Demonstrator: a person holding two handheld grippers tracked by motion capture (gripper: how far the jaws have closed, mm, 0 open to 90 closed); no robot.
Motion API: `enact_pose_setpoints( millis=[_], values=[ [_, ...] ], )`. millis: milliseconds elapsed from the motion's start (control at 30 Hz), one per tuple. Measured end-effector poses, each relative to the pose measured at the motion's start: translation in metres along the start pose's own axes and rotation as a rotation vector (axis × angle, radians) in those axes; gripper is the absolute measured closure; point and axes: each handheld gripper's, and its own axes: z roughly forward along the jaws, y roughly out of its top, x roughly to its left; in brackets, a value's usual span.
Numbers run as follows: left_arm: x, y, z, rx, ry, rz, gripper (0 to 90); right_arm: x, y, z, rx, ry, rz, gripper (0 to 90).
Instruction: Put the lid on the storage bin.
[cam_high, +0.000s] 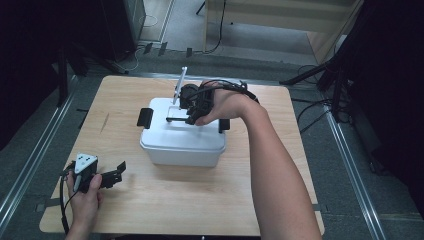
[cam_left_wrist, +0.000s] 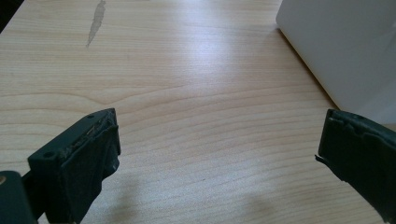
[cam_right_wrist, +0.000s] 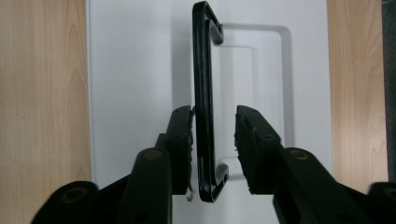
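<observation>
In the high view, a white box (cam_high: 182, 137) sits at the middle of the table (cam_high: 150, 210), lid on, black latches at its 9 and 3 o'clock ends. The right hand-held gripper (cam_high: 187, 116) reaches down onto the lid at the black handle (cam_high: 175, 119); the left hand-held gripper (cam_high: 112, 175) rests at 8 o'clock from the box, well apart from it. In the left gripper view, its jaws stand wide and hold nothing, above bare wood, the box wall at 1 o'clock. In the right gripper view, the handle (cam_right_wrist: 205, 93) stands upright out of its recess, running toward 12 o'clock between the jaws; one pad looks to brush it, the other stands off, so the grip is released. I judge the handle raised and let go; the box itself is not lifted.
</observation>
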Motion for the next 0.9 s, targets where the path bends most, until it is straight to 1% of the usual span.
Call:
enact_pose_setpoints(
  millis=[67, 167, 200, 233, 300, 333, 400, 433, 467, 567, 667, 700, 767, 800, 833, 867, 900],
  values=[
    [0.000, 0.000, 0.000, 0.000, 0.000, 0.001, 0.0, 0.000, -0.003, -0.003, 0.001, -0.003, 0.014, 58.8],
    [0.000, 0.000, 0.001, -0.002, -0.001, 0.000, 0.0, 0.000, -0.009, -0.008, -0.005, 0.017, 0.029, 50.9],
    [0.000, 0.000, 0.001, -0.003, 0.000, 0.001, 0.0, 0.000, -0.010, -0.008, -0.002, 0.018, 0.025, 49.6],
    [0.000, 0.000, 0.001, -0.002, 0.000, 0.001, 0.0, 0.000, -0.012, -0.009, 0.004, 0.025, 0.031, 48.0],
    [-0.001, 0.000, 0.001, -0.001, 0.001, 0.004, 0.0, 0.000, -0.017, -0.010, 0.016, 0.017, 0.029, 45.1],
    [-0.001, 0.000, 0.001, -0.001, 0.000, 0.003, 0.0, 0.000, -0.018, -0.011, 0.024, 0.018, 0.036, 44.4],
    [-0.001, 0.000, 0.001, 0.000, 0.002, 0.004, 0.0, 0.000, -0.023, -0.013, 0.023, 0.020, 0.051, 42.8],
    [-0.001, 0.000, 0.001, 0.000, 0.001, 0.004, 0.0, 0.000, -0.025, -0.014, 0.022, 0.017, 0.051, 40.7],
    [-0.001, 0.000, 0.001, 0.001, 0.002, 0.004, 0.0, 0.000, -0.028, -0.015, 0.030, 0.011, 0.069, 39.2],
    [-0.001, 0.000, 0.001, 0.001, 0.002, 0.006, 0.0, -0.001, -0.034, -0.016, 0.032, 0.012, 0.084, 38.7],
    [-0.001, 0.000, 0.001, -0.002, 0.001, 0.003, 0.0, -0.002, -0.041, -0.018, 0.037, 0.007, 0.098, 35.2],
    [-0.001, 0.000, 0.001, -0.001, 0.001, 0.004, 0.0, -0.002, -0.043, -0.019, 0.039, 0.003, 0.104, 32.9],
    [-0.001, 0.000, 0.001, 0.001, 0.002, 0.006, 0.0, -0.003, -0.046, -0.021, 0.045, -0.011, 0.116, 23.8],
    [-0.001, 0.000, 0.001, 0.001, 0.001, 0.005, 0.0, -0.003, -0.047, -0.022, 0.053, -0.016, 0.113, 20.2],
    [-0.001, 0.000, 0.001, -0.001, 0.001, 0.003, 0.0, -0.003, -0.049, -0.022, 0.055, -0.023, 0.117, 17.5],
    [-0.001, 0.000, 0.001, 0.000, 0.001, 0.003, 0.0, -0.003, -0.050, -0.023, 0.070, -0.029, 0.125, 15.0],
    [-0.001, 0.000, 0.001, -0.001, 0.001, 0.003, 0.0, -0.003, -0.052, -0.023, 0.069, -0.031, 0.123, 13.5]
  ],
)
